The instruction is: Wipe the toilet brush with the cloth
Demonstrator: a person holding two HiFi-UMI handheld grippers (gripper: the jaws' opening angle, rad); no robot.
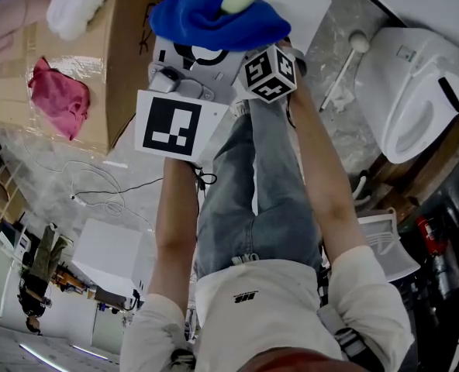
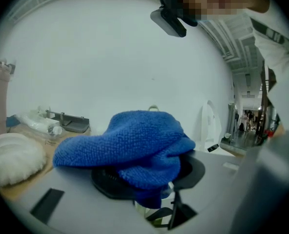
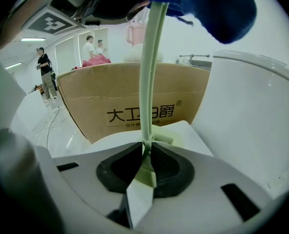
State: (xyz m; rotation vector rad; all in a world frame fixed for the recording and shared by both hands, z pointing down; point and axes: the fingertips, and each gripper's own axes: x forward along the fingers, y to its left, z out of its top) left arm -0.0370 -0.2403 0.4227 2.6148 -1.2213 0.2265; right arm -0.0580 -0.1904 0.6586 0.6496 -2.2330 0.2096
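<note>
Right gripper (image 3: 147, 149): fingers closed on the pale green, thin-stemmed plastic toilet brush (image 3: 149, 82), pinching it low on the stem. The stem stands near upright through the centre of the right gripper view. It runs into the blue terry cloth (image 3: 217, 9) at the top edge of that frame.

Left gripper (image 2: 147, 155): fingers clamped on the cloth, which bunches between them and drapes over them across the lower centre of the left gripper view.

Head view: both tools are held up at upper centre with the cloth on top. A pale green end of the brush pokes out of the cloth at the top edge (which end, cannot tell). A brown cardboard box (image 1: 82, 68) sits upper left and a white ceramic toilet (image 1: 415, 84) upper right; neither is touched.

Judgement: the wipe looks under way, with the cloth wrapped about the upper stem.

How to do it well, as I read it:
- Keep the right fingers tight; a stem this thin would likely pivot or slip under a sideways tug.
- Stroke the cloth along the stem, not across it, so the stem does not bend.
- Keep a fold wrapped round the stem, not just brushing one side.
- Stop short of the right fingers; the pinched stretch needs a regrip to reach.
- Watch that the drag does not pull the cloth out of the left fingers.
</note>
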